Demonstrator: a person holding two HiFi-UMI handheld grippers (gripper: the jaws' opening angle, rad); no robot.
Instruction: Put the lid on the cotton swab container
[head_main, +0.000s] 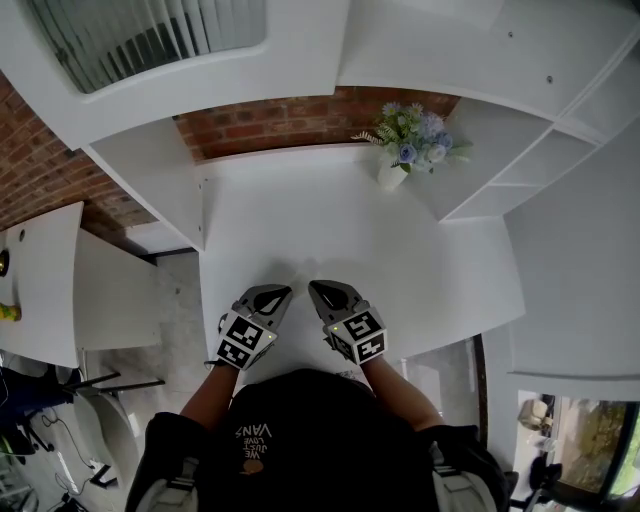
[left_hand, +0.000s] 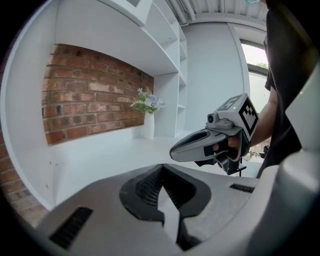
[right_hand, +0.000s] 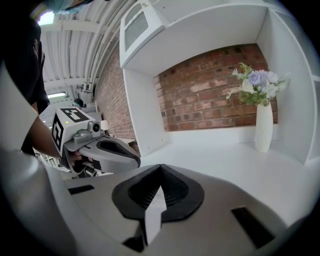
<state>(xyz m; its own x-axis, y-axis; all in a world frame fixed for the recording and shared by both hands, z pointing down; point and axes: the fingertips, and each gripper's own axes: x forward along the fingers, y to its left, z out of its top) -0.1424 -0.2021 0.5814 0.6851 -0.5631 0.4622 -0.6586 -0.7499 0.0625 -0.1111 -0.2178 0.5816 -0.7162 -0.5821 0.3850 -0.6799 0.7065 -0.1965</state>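
The white table (head_main: 330, 230) fills most of what I see. Its whole top, from the vase (head_main: 392, 172) of pale flowers at the far right back to the near edge, is bare. The brick wall (head_main: 300, 120) runs behind the vase, and white shelves (head_main: 540, 150) stand to the vase's right.

My left tongs (head_main: 283, 293) and right tongs (head_main: 318, 290) sit side by side at the table edge nearest me, well short of the vase. Their tips angle in toward each other and come close without touching. Both pairs are fully closed, jaw against jaw, and there is nothing between them.

The cotton swab container and its lid are not in any of my views. They are not on the table, not beside the vase, and not in either pair of jaws. So I cannot say which way they lie from my tongs, how the container's long axis runs, or which hand is nearer.

My judgement is that the task is not yet under way. The next move depends on finding the container first, and both hands are equally placed for that. The vase is the only thing on the table that a reach across it could knock.
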